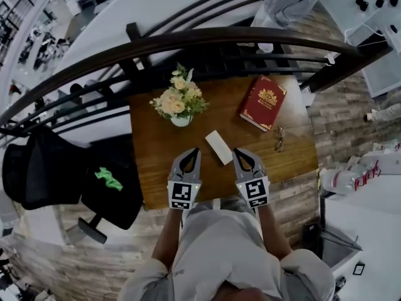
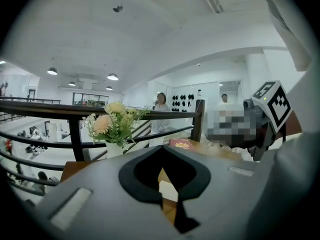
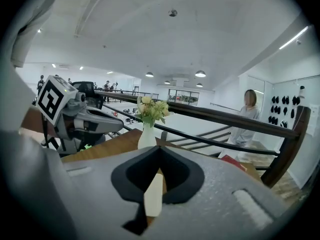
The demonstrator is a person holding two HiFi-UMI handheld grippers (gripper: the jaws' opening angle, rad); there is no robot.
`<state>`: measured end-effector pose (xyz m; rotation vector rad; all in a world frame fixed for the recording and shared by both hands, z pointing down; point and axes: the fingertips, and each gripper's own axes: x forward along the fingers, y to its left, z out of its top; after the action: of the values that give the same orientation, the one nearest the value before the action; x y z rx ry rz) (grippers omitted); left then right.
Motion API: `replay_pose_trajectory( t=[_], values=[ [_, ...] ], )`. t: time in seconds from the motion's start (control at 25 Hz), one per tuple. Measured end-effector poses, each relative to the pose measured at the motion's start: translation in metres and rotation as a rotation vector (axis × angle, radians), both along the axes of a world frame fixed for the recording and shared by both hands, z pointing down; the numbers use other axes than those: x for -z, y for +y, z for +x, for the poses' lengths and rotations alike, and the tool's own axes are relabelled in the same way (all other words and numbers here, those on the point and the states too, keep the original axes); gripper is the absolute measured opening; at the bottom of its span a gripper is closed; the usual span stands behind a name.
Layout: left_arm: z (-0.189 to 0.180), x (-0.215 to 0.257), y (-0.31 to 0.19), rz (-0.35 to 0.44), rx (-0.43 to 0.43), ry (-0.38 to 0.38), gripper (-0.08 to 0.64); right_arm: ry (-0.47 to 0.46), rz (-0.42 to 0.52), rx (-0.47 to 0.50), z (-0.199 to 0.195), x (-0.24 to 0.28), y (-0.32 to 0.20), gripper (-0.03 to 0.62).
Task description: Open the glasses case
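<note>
Both grippers hang low over the near edge of the wooden table (image 1: 150,168). The left gripper (image 1: 196,150) has its jaws together, tips meeting, nothing between them. The right gripper (image 1: 237,151) is pinched closed and just as empty. The white glasses case (image 1: 218,147) lies flat and slanted on the table between the two sets of tips, near both and touched by neither; it looks closed. Behind it stands a vase of flowers (image 1: 180,102) on the left. A red book (image 1: 262,102) lies on the right, with a pair of glasses (image 1: 279,139) just beside it.
</note>
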<state>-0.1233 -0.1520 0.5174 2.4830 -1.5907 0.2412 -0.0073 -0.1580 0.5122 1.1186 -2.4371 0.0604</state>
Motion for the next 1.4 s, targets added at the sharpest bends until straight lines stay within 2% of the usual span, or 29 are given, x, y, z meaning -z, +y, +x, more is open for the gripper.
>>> replay_pose_trajectory(
  t=[0.36, 0.76, 1.4],
  values=[
    [0.007, -0.046, -0.019, -0.064, -0.012, -0.007, 0.020, 0.053, -0.064, 0.024, 0.002, -0.048, -0.014, 0.005],
    [0.021, -0.109, -0.026, -0.189, -0.060, -0.037, 0.020, 0.133, -0.161, 0.049, 0.006, -0.109, -0.021, 0.026],
    [0.047, -0.198, -0.030, -0.385, -0.149, -0.110, 0.020, 0.271, -0.298, 0.113, 0.000, -0.201, -0.013, 0.201]
  ],
)
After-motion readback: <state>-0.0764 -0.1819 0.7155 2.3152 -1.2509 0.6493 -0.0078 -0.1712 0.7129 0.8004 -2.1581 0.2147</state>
